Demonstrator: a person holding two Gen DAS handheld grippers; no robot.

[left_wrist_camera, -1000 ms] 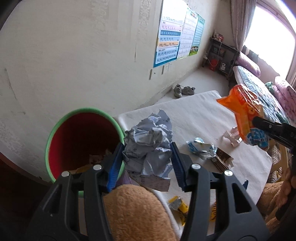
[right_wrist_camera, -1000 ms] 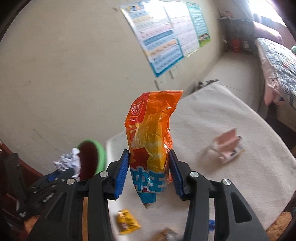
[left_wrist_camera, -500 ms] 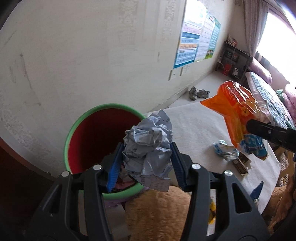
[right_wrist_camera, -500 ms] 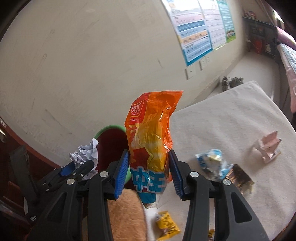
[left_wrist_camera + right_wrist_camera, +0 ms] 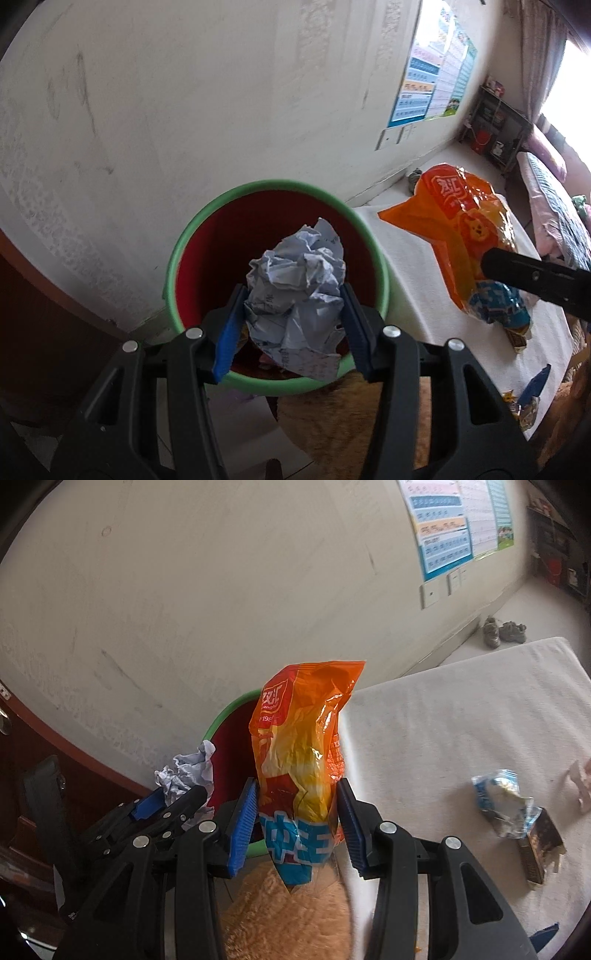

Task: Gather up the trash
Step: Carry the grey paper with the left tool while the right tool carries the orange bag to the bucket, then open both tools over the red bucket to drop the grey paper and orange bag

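Observation:
My left gripper (image 5: 293, 325) is shut on a crumpled ball of white paper (image 5: 295, 288) and holds it above the mouth of a red bin with a green rim (image 5: 221, 210). My right gripper (image 5: 297, 812) is shut on an orange and blue snack bag (image 5: 299, 738), held upright just right of the bin (image 5: 229, 716). The bag also shows in the left wrist view (image 5: 465, 236), and the paper ball in the right wrist view (image 5: 188, 771). Some trash lies in the bin's bottom.
A white table (image 5: 443, 720) stands right of the bin with a blue-silver wrapper (image 5: 506, 805), a dark small box (image 5: 543, 845) and a pink scrap (image 5: 581, 782). A tan furry seat (image 5: 288, 919) lies below my grippers. A yellow wrapper (image 5: 524, 410) lies at the table's near edge.
Both grippers have swung left, away from the table and over to the bin. The paper ball now hangs over the bin's mouth and the snack bag is beside it.

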